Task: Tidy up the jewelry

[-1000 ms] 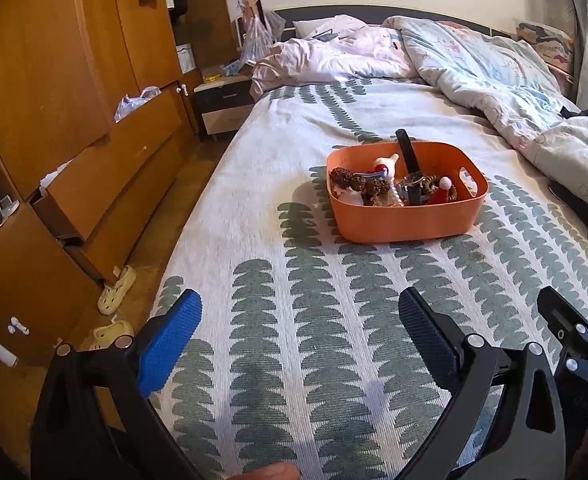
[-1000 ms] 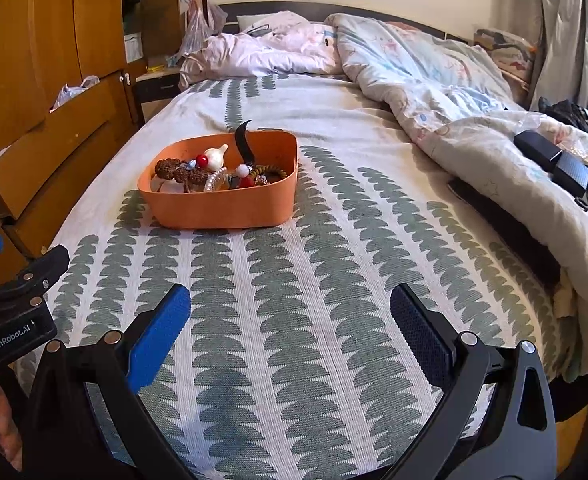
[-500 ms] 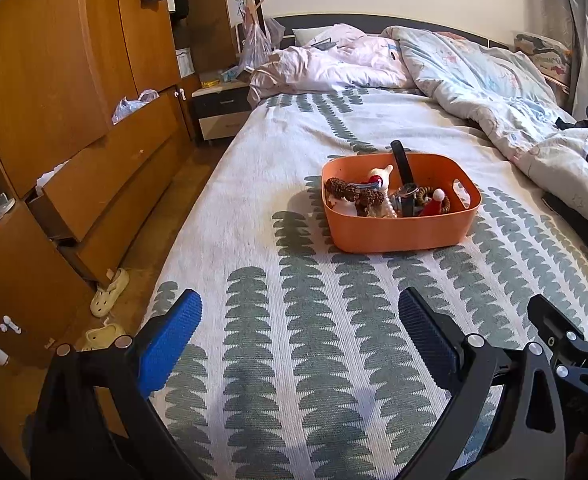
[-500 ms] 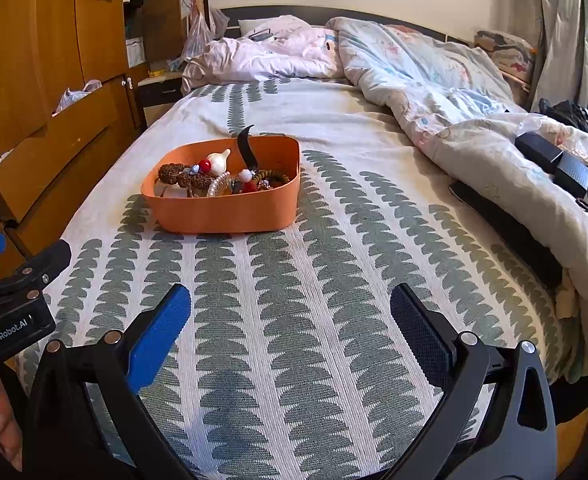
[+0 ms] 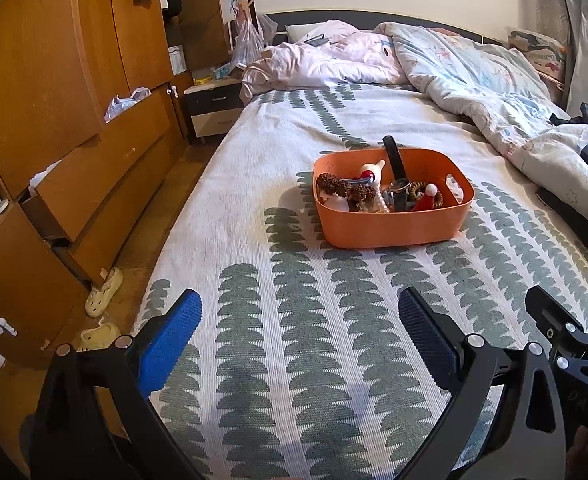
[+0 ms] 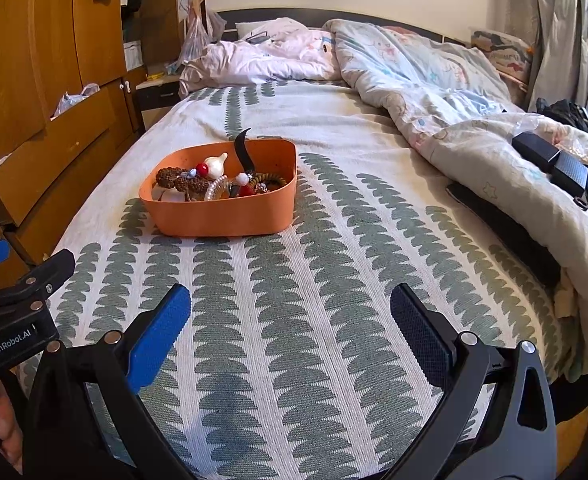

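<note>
Left wrist view: the left hand-held gripper (image 5: 296, 322), jaws spread wide and holding nothing, hangs at the bottom of the frame over the patterned bedspread (image 5: 310, 360). Right of centre sits the orange tray (image 5: 390, 228), heaped with jewelry (image 5: 368, 192): brown beads, pearls, a black watch strap. Over the last second the tray has slid lower and nearer in frame, which suggests the gripper is closing on it.

Right wrist view: the right hand-held gripper (image 6: 290, 318), also wide and empty, fills the bottom edge; the tray (image 6: 230, 216) lies left of centre, somewhat closer than a second ago. No loose piece shows on the bedspread. All visible jewelry already rests in the tray, which fits either sorting about to start or pieces already gathered.
</note>
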The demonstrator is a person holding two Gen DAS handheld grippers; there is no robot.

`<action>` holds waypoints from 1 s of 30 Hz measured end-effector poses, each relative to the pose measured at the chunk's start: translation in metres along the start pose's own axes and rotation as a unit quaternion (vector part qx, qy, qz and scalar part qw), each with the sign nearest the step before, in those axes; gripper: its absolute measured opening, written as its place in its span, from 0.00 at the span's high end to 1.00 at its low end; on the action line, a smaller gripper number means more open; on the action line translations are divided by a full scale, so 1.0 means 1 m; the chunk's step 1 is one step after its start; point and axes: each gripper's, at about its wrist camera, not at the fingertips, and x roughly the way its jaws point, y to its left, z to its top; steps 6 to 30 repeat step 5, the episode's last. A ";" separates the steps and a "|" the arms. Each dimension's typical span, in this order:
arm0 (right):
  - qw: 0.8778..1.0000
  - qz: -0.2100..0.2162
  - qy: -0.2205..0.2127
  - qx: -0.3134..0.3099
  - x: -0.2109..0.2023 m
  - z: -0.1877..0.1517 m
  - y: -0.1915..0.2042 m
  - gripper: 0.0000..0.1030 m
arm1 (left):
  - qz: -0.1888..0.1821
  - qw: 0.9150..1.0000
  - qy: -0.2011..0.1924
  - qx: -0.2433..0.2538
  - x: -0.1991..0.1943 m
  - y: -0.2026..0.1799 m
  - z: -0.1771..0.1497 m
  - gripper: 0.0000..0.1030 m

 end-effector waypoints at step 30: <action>1.000 0.000 -0.003 0.000 0.000 0.000 -0.001 0.03 | -0.001 1.000 0.000 -0.002 0.000 0.000 0.000 0.05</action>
